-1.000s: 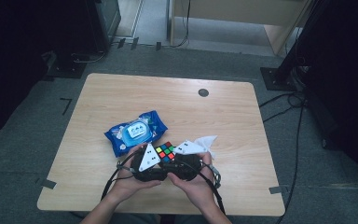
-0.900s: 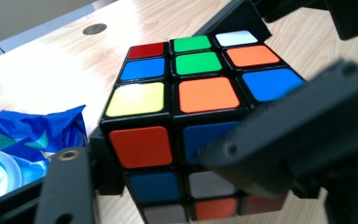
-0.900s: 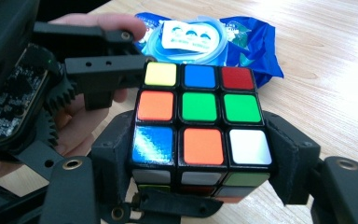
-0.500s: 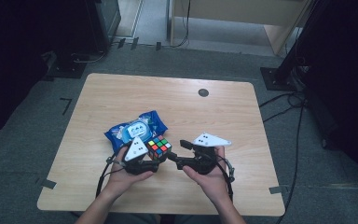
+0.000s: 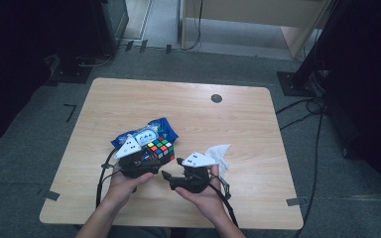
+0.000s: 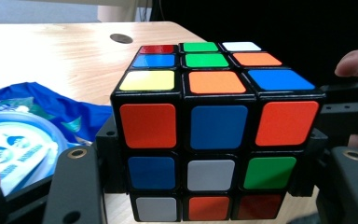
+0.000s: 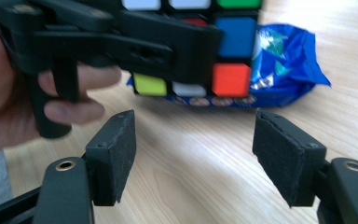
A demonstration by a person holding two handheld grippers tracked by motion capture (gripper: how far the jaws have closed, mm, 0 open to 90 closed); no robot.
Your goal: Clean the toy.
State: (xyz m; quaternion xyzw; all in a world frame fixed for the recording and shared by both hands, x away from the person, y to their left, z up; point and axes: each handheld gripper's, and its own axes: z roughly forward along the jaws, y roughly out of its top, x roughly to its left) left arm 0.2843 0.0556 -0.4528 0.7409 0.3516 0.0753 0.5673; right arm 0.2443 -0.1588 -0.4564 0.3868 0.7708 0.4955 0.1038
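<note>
Rubik's cube [image 6: 216, 135] sits clamped in the left tool [image 5: 146, 161], raised just above the tabletop [image 5: 238, 124] beside the blue wet-wipes pack [image 5: 144, 133]. Right tool [image 7: 196, 156] gapes wide, holding nothing; it should close squarely on one outer layer before any twist.

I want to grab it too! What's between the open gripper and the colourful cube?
Just bare wooden table between the right gripper and the cube, seen in the right gripper view.
</note>
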